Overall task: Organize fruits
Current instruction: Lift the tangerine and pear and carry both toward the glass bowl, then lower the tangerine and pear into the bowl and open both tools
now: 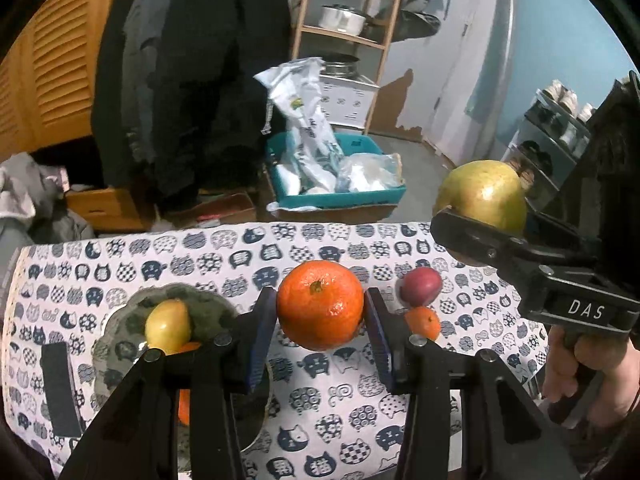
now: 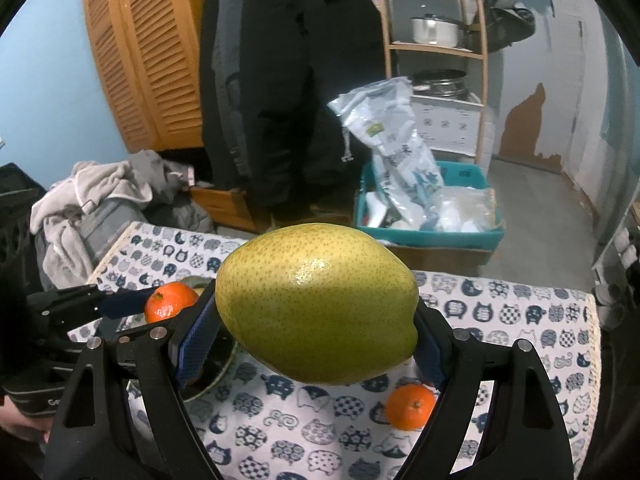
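Nearby, plum [image 1: 421, 286] and small mandarin [image 1: 423, 323] beside plate [image 1: 120, 332].

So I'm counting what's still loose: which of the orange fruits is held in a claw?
The big mandarin, clamped in the left claw above the cloth. The small mandarin lies on the tablecloth beside the purple fruit.

Black right gripper [image 1: 460, 236] marked "DAS", blue pads, silver screws, seemingly bare hand [image 1: 576, 372].

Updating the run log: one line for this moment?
left gripper: shut on mandarin | right gripper: shut on pear | plate: holds fruit
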The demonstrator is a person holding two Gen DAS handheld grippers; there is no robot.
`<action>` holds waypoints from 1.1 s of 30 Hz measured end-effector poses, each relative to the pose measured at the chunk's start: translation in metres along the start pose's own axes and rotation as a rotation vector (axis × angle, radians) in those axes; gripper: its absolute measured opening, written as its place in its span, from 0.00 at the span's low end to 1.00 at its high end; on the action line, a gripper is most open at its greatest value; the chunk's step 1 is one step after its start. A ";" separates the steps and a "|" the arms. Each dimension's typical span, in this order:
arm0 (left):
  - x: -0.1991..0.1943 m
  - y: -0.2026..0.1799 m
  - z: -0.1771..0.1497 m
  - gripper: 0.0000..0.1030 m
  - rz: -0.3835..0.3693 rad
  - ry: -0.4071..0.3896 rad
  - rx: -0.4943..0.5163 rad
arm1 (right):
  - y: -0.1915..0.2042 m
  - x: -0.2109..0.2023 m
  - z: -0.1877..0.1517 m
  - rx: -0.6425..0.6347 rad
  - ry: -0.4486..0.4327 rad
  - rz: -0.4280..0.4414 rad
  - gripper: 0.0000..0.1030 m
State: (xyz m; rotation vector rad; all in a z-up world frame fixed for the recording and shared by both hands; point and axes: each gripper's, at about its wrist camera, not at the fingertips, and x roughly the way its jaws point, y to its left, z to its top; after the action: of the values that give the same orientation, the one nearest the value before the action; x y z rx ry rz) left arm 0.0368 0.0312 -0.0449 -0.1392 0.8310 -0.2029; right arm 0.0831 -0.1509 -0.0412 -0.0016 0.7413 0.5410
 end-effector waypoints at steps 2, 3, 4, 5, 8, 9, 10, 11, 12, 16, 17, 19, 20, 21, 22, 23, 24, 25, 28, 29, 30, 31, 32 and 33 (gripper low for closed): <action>-0.002 0.008 -0.002 0.44 0.010 -0.001 -0.014 | 0.008 0.005 0.002 -0.007 0.005 0.012 0.81; -0.003 0.013 -0.004 0.44 0.014 0.000 -0.024 | 0.012 0.008 0.003 -0.011 0.008 0.018 0.81; -0.003 0.018 -0.004 0.44 0.018 0.001 -0.033 | 0.017 0.011 0.005 -0.016 0.011 0.027 0.81; -0.004 0.024 -0.006 0.44 0.022 0.000 -0.044 | 0.020 0.014 0.006 -0.019 0.012 0.031 0.81; -0.008 0.037 -0.009 0.44 0.036 -0.002 -0.066 | 0.033 0.022 0.010 -0.033 0.018 0.049 0.81; -0.009 0.042 -0.010 0.44 0.042 -0.002 -0.074 | 0.037 0.025 0.011 -0.038 0.020 0.055 0.81; -0.009 0.047 -0.011 0.44 0.049 -0.002 -0.081 | 0.043 0.028 0.013 -0.045 0.022 0.062 0.81; -0.010 0.053 -0.012 0.44 0.055 -0.002 -0.090 | 0.047 0.031 0.014 -0.051 0.024 0.068 0.81; -0.010 0.059 -0.014 0.44 0.060 -0.001 -0.101 | 0.052 0.032 0.014 -0.056 0.025 0.072 0.81; -0.011 0.082 -0.022 0.44 0.081 0.012 -0.145 | 0.068 0.043 0.017 -0.079 0.040 0.092 0.81; -0.011 0.087 -0.024 0.44 0.084 0.015 -0.154 | 0.073 0.047 0.017 -0.083 0.046 0.098 0.81; -0.011 0.097 -0.027 0.44 0.087 0.021 -0.181 | 0.078 0.054 0.017 -0.085 0.057 0.106 0.81; -0.012 0.103 -0.029 0.44 0.091 0.022 -0.193 | 0.082 0.058 0.017 -0.083 0.065 0.115 0.81; -0.012 0.107 -0.030 0.44 0.097 0.023 -0.198 | 0.084 0.061 0.017 -0.082 0.070 0.120 0.81; -0.012 0.110 -0.031 0.44 0.106 0.023 -0.201 | 0.088 0.066 0.017 -0.082 0.077 0.128 0.81; -0.011 0.115 -0.033 0.44 0.117 0.024 -0.205 | 0.091 0.070 0.016 -0.084 0.086 0.135 0.81; -0.010 0.120 -0.035 0.44 0.126 0.026 -0.211 | 0.093 0.073 0.016 -0.085 0.092 0.141 0.81; -0.010 0.125 -0.036 0.44 0.132 0.030 -0.219 | 0.097 0.078 0.014 -0.087 0.102 0.148 0.81; -0.007 0.138 -0.042 0.44 0.143 0.044 -0.246 | 0.105 0.091 0.009 -0.094 0.133 0.158 0.81; -0.007 0.142 -0.043 0.44 0.146 0.047 -0.252 | 0.107 0.095 0.007 -0.099 0.143 0.159 0.81; -0.006 0.146 -0.045 0.44 0.151 0.051 -0.259 | 0.109 0.098 0.005 -0.104 0.151 0.160 0.81; -0.005 0.148 -0.046 0.44 0.155 0.054 -0.264 | 0.112 0.103 0.002 -0.108 0.163 0.161 0.81; -0.004 0.152 -0.047 0.44 0.160 0.057 -0.271 | 0.113 0.107 -0.001 -0.111 0.172 0.163 0.81; -0.004 0.154 -0.048 0.44 0.162 0.059 -0.274 | 0.114 0.110 -0.002 -0.112 0.179 0.165 0.81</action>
State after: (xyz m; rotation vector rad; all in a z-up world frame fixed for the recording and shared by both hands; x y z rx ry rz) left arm 0.0182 0.1797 -0.1051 -0.3232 0.9222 0.0604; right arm 0.0948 -0.0011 -0.0922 -0.0947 0.8894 0.7468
